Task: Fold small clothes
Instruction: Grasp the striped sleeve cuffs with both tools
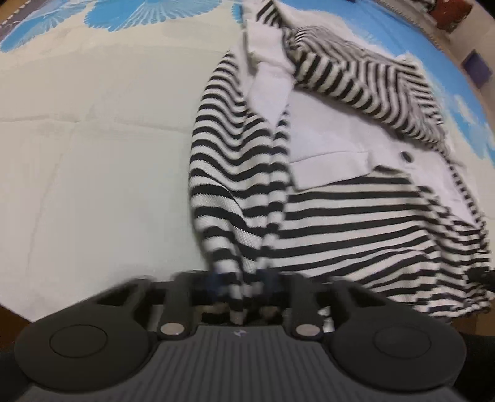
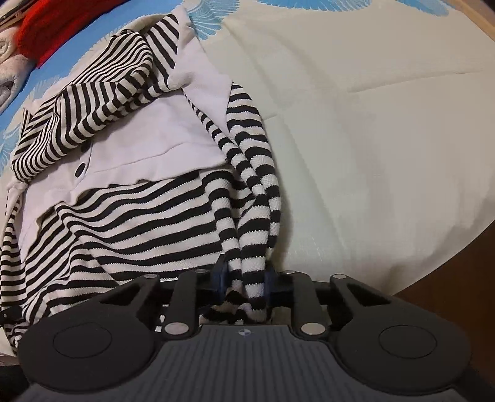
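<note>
A small black-and-white striped garment [image 1: 355, 222] with white front panels and dark buttons lies crumpled on a cream bed cover [image 1: 92, 154]. My left gripper [image 1: 243, 278] is shut on a bunched striped sleeve or edge of it, which stretches away from the jaws up the garment's left side. In the right wrist view the same striped garment [image 2: 130, 216] lies to the left, and my right gripper [image 2: 246, 278] is shut on a bunched striped sleeve along its right side. Which part of the garment each holds is unclear.
The cream bed cover [image 2: 371, 139] has blue floral print [image 1: 148, 12] at its far end. A red cloth [image 2: 46, 34] and pale folded fabric [image 2: 9, 62] lie at the far left in the right view. The bed's edge [image 2: 433, 272] drops off near right.
</note>
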Motion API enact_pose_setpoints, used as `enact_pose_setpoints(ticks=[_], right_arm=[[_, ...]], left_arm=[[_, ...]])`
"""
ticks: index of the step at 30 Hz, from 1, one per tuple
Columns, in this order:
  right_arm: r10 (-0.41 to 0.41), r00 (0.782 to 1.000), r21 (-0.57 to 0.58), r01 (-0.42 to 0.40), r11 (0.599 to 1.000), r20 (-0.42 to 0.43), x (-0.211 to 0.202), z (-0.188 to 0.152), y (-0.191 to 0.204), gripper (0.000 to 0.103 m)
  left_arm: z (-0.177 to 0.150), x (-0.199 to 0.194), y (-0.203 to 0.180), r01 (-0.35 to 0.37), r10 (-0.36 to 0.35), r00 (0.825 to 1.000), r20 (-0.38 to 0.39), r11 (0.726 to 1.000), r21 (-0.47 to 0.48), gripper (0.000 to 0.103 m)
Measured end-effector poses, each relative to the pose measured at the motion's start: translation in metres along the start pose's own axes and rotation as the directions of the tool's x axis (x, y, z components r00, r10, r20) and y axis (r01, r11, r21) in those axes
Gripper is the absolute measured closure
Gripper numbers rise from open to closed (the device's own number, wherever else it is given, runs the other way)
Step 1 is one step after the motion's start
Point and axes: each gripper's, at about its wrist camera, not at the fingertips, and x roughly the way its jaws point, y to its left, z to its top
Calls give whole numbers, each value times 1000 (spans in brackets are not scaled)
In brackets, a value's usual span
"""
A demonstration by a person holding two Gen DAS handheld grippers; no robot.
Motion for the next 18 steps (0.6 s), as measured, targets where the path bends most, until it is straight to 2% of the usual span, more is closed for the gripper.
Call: enact_pose_setpoints(ticks=[4,7,10,11,12,18], right_arm=[[20,997,7,-21,1000,72,-15,1,1,94],[19,994,34,-23,999,104,-23,1,-4,94],[-19,998,41,17,999,55,-11,-1,-8,92],[-20,999,33,19,999,43,-9,-2,-7,89],[-25,999,23,24,999,36,-7,-3,-6,85],[-36,999,-5,36,999,-10,1,-7,-2,63]], left_arm=[[2,-17,3,11,-9,998,56,1000,-28,92],[3,-11,6,9,-9,1000,19,999,-44,91],[1,-1,0,-7,7,999,-38,1000,-14,74],[1,0,-2,-14,14,999,-39,1000,-7,64],[1,0,-1,-14,14,999,-39,1000,-7,62],[2,1,1,-31,29,999,-34,999,-37,61]])
